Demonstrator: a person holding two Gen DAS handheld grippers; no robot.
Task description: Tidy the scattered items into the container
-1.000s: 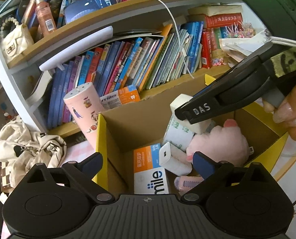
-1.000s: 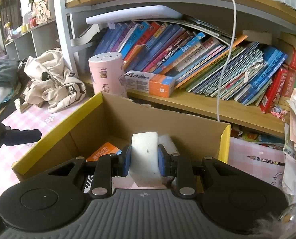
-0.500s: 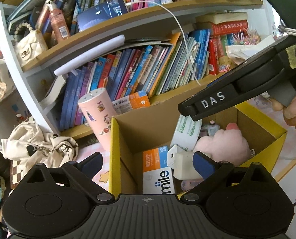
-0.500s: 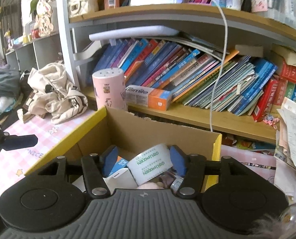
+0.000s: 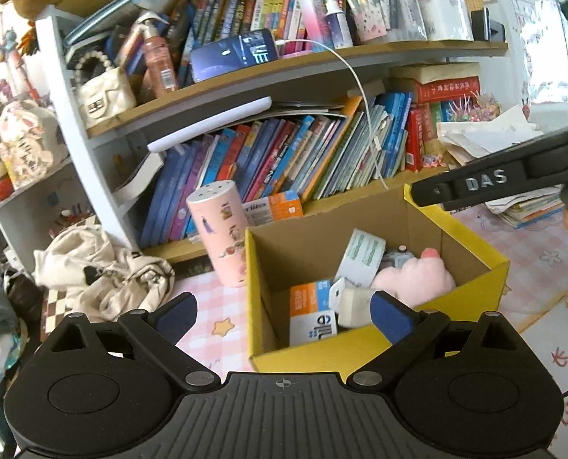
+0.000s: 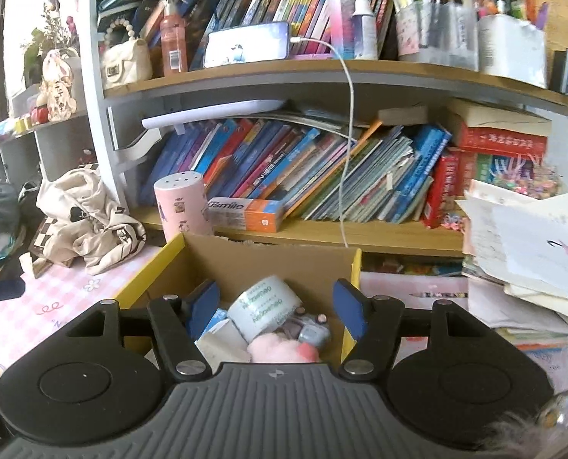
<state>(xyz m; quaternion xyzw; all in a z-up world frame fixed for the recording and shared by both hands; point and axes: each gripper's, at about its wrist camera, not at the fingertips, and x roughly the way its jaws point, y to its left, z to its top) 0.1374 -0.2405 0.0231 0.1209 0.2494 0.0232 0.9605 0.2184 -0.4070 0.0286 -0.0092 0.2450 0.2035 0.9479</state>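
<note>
Left wrist view: my left gripper (image 5: 282,315) stands wide and empty before the yellow cardboard box (image 5: 471,300). Inside lie a tape roll (image 5: 362,258), a pink plush toy (image 5: 414,279), a toothpaste carton (image 5: 310,311) and a white charger (image 5: 347,298).

Right wrist view: my right gripper (image 6: 274,308) is opening, nothing between its pads; the tape roll (image 6: 266,308) rests in the box (image 6: 146,273). No loose item shows on the pink tablecloth (image 6: 35,306); I judge the tidying nearly done.
</note>
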